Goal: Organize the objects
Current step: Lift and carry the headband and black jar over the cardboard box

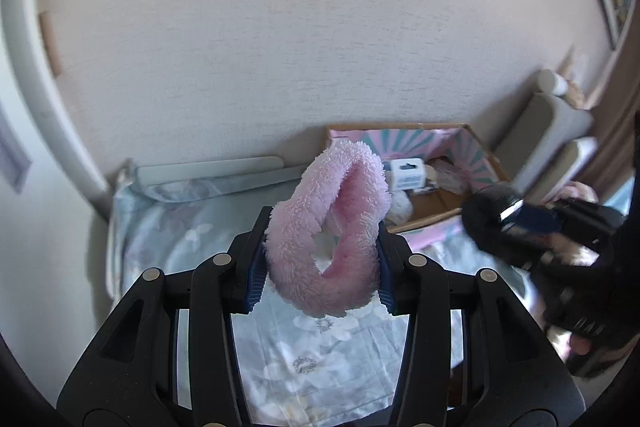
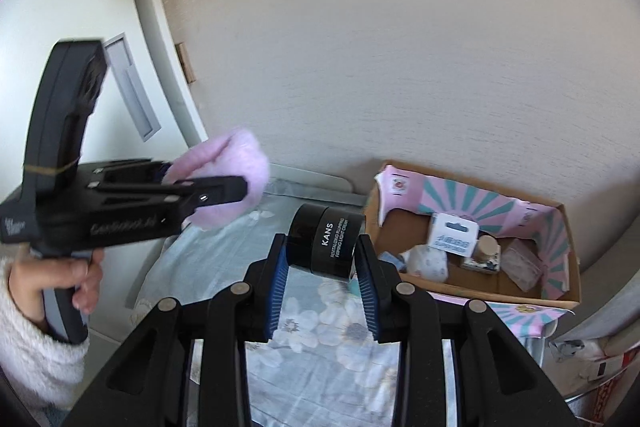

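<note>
My left gripper (image 1: 322, 267) is shut on a fluffy pink headband (image 1: 326, 231), held in the air above the bed; it also shows at the left of the right wrist view (image 2: 224, 183). My right gripper (image 2: 324, 279) is shut on a black KANS cream jar (image 2: 326, 241), lifted over the bed; the jar shows blurred at the right of the left wrist view (image 1: 496, 223). An open cardboard box (image 2: 560, 295) with pink and teal lining stands against the wall and holds a white packet (image 2: 454, 233), a small bottle (image 2: 486, 251) and other small items.
A floral bedsheet (image 2: 320, 359) covers the bed below both grippers. A plain wall (image 1: 260, 47) stands behind the bed. Grey cushions (image 1: 544, 135) lean to the right of the box. A white door frame (image 2: 160, 47) runs at the left.
</note>
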Motion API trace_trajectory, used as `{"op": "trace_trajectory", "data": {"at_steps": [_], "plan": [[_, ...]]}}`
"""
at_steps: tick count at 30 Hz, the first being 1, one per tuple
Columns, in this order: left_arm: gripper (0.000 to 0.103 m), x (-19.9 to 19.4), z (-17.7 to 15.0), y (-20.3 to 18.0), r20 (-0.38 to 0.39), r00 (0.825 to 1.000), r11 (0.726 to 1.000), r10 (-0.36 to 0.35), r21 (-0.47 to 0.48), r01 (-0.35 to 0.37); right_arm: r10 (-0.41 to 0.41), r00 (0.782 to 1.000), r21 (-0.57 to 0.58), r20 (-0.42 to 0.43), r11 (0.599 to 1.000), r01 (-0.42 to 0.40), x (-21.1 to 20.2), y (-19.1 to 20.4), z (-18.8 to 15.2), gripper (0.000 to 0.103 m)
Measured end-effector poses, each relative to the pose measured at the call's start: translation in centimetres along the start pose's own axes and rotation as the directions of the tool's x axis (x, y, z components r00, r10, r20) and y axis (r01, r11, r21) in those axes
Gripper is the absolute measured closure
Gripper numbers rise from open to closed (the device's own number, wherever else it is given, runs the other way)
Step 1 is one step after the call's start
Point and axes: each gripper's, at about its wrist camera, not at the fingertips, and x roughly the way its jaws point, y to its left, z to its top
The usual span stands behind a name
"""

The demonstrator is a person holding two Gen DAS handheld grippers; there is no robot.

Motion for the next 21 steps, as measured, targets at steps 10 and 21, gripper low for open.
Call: {"op": "trace_trajectory", "data": {"at_steps": [10, 21], "plan": [[0.062, 1.9, -2.7, -5.8, -0.01, 1.0, 0.997, 0.024, -0.077, -0.025, -0.064, 0.997, 0.076, -0.05, 0.995, 0.068, -1.2, -7.5, -1.3, 0.072], [0.062, 5.4, -2.4, -12.0, -0.001, 0.999, 0.996, 0.037, -0.085, -0.037, -0.085, 0.994, 0.107, -0.072, 0.99, 0.093, -2.2, -14.2, -3.3, 0.072]]}}
